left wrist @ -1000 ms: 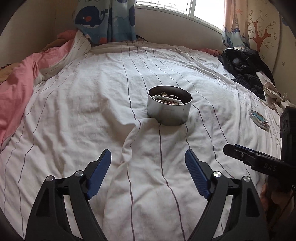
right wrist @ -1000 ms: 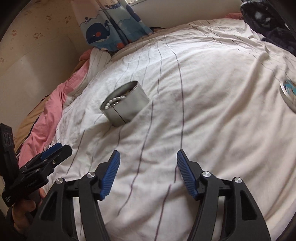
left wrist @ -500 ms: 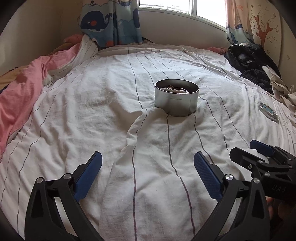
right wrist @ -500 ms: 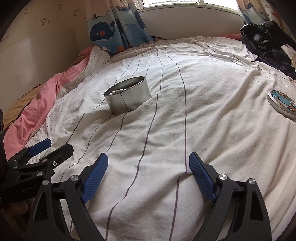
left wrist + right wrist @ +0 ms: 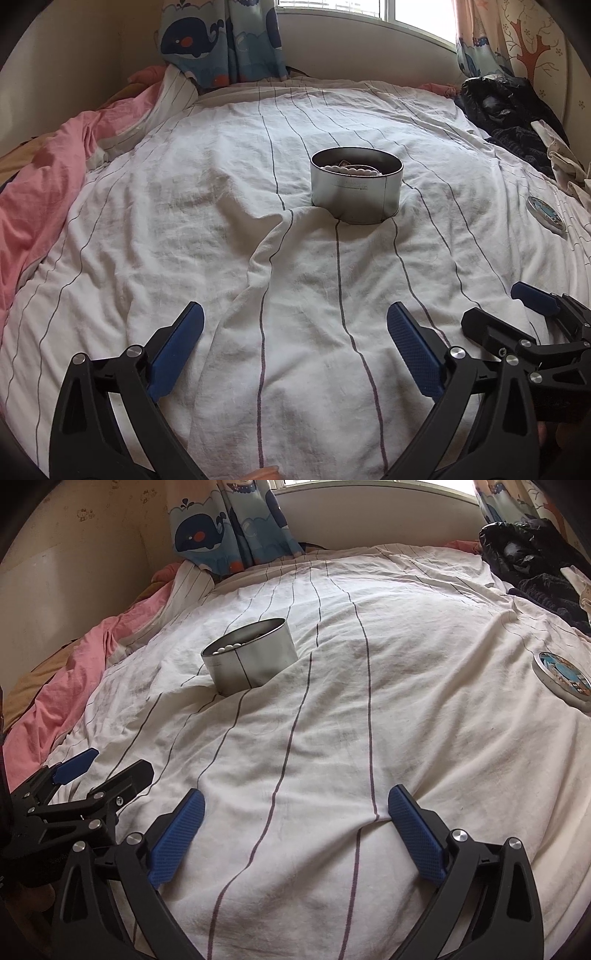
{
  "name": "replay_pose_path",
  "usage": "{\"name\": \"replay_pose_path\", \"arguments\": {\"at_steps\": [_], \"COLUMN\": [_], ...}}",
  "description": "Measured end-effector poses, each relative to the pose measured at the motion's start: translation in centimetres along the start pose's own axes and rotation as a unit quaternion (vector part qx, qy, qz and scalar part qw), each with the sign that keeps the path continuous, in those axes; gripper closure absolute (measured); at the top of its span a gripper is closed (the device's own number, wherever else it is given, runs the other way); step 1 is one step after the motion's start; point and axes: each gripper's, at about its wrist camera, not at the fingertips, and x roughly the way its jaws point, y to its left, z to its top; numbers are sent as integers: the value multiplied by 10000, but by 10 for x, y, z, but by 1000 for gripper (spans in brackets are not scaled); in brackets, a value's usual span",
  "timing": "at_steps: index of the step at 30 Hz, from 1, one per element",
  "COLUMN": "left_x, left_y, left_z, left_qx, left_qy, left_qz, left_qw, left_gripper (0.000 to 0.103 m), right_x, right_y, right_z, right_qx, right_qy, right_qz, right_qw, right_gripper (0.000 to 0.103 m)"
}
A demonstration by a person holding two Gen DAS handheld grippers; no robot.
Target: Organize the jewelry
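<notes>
A: In the left wrist view, the left gripper [image 5: 295,332] hangs over the striped white bedsheet [image 5: 184,221], jaws spread wide with only cloth between them. The round metal tin [image 5: 356,188] sits ahead, mid-bed, lid off, sunk into a fold. A string of white beads [image 5: 349,170] lies inside against the near wall, with some darker pieces I can't make out.

B: And the other tool?

A: The right gripper [image 5: 517,314] shows at the right edge. The tin's lid [image 5: 546,212] lies edge-on, well apart from the tin, far right.

B: In the right wrist view, the right gripper [image 5: 295,812] has its jaws opening, wide apart, bare sheet between. The tin [image 5: 255,661] is up-left here, tilted, so only a few beads [image 5: 229,648] peek over the rim. But the lid [image 5: 563,675] shows its blue printed top properly. The left gripper [image 5: 107,768] sits low left, also parted.

A: Mine alone shows the tree wall sticker [image 5: 532,55].
</notes>
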Motion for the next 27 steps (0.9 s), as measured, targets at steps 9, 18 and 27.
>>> {"name": "replay_pose_path", "arguments": {"at_steps": [9, 18, 27], "left_x": [10, 20, 15], "left_y": [-2, -2, -8], "left_z": [1, 1, -2], "left_qx": [20, 57, 158], "left_qy": [196, 408, 315], "left_qz": [270, 385, 366], "left_qw": [9994, 9984, 9987], "left_gripper": [7, 7, 7], "right_x": [0, 1, 1], "right_y": [0, -1, -2], "right_z": [0, 2, 3], "right_qx": [4, 43, 83], "right_qy": [-5, -33, -70], "right_qz": [-2, 40, 104], "right_qw": [10000, 10000, 9999], "right_gripper": [8, 8, 7]}}
